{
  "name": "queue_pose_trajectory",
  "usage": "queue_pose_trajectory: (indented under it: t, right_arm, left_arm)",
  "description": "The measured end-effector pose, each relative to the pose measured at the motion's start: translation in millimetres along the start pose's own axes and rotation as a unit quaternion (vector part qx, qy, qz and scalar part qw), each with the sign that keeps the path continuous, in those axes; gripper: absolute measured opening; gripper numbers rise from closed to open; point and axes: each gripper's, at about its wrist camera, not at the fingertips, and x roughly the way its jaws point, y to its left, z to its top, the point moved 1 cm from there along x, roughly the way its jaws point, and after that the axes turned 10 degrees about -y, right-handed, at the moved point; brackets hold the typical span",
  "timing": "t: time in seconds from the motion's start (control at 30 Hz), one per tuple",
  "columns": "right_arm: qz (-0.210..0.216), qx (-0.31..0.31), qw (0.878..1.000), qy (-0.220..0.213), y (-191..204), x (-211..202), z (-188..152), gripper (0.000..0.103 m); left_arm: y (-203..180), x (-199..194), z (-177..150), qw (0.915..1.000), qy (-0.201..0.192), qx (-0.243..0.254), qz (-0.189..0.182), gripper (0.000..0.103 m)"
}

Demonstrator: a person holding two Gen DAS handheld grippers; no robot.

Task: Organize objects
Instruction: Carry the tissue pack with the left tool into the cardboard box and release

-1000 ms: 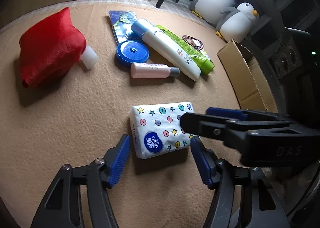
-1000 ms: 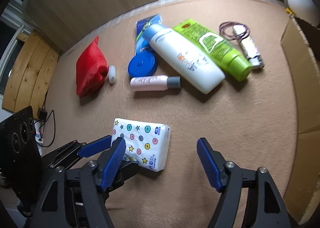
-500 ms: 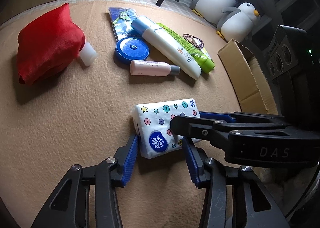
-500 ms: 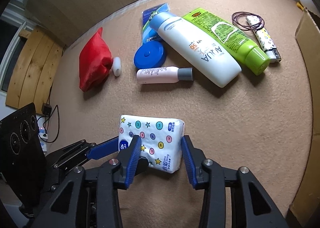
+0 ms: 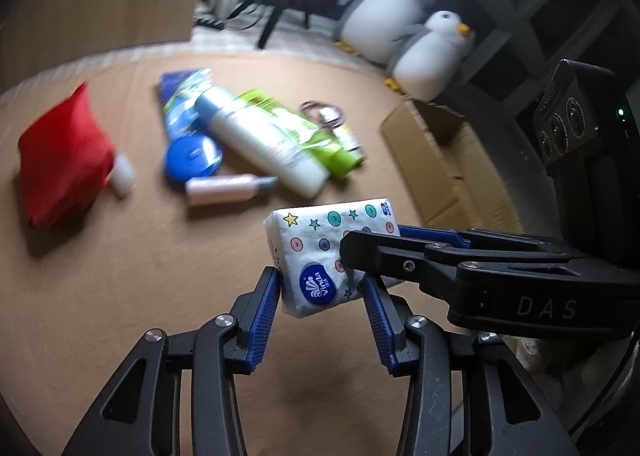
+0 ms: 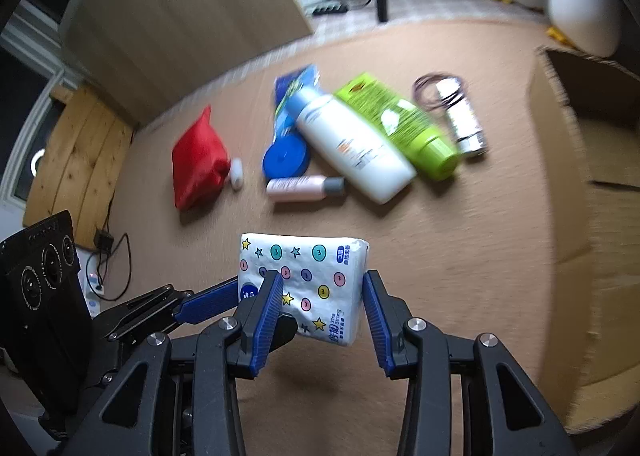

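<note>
Both the left hand-held gripper (image 5: 320,308) and right hand-held gripper (image 6: 322,306), spread wide 1 second ago, now clench the tissue pack (image 6: 308,284), raised off the tan tabletop (image 6: 460,256).

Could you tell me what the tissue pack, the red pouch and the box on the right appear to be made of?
The tissue pack: a thin glossy printed plastic wrap, dimpling where the pads press, probably over soft paper. The red pouch: fabric with a slight satin sheen and soft folds, though blur leaves the weave unclear. The box: plain brown corrugated cardboard, matte, with raw flap edges.
</note>
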Motion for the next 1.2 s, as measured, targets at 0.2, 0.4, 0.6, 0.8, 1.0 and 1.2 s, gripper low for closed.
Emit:
queue_pose_trajectory:
  t: [0.2, 0.4, 0.6, 0.8, 1.0, 1.2]
  right_arm:
    - [-0.019, 0.011, 0.999, -0.039, -25, -39, 10, 0.038]
    - [-0.042, 0.038, 0.996, -0.07, -65, -76, 15, 0.038]
    - [-0.064, 0.066, 0.992, -0.086, -108, -100, 11, 0.038]
    - [-0.083, 0.09, 0.988, -0.094, -144, -112, 9, 0.038]
    - [-0.092, 0.104, 0.986, -0.094, -165, -117, 6, 0.038]
    - [-0.105, 0.111, 0.983, -0.096, -173, -120, 3, 0.046]
  left_arm:
    - [-51, 15, 16, 0.9992, -0.008, 0.031, -0.024, 0.047]
    - [-103, 36, 24, 0.9969, -0.006, 0.061, -0.05, 0.047]
    - [-150, 63, 26, 0.9938, 0.006, 0.086, -0.07, 0.047]
    - [-181, 88, 22, 0.991, 0.02, 0.106, -0.08, 0.047]
    - [-197, 105, 19, 0.9892, 0.032, 0.117, -0.083, 0.047]
    - [-200, 104, 18, 0.9893, 0.027, 0.124, -0.073, 0.063]
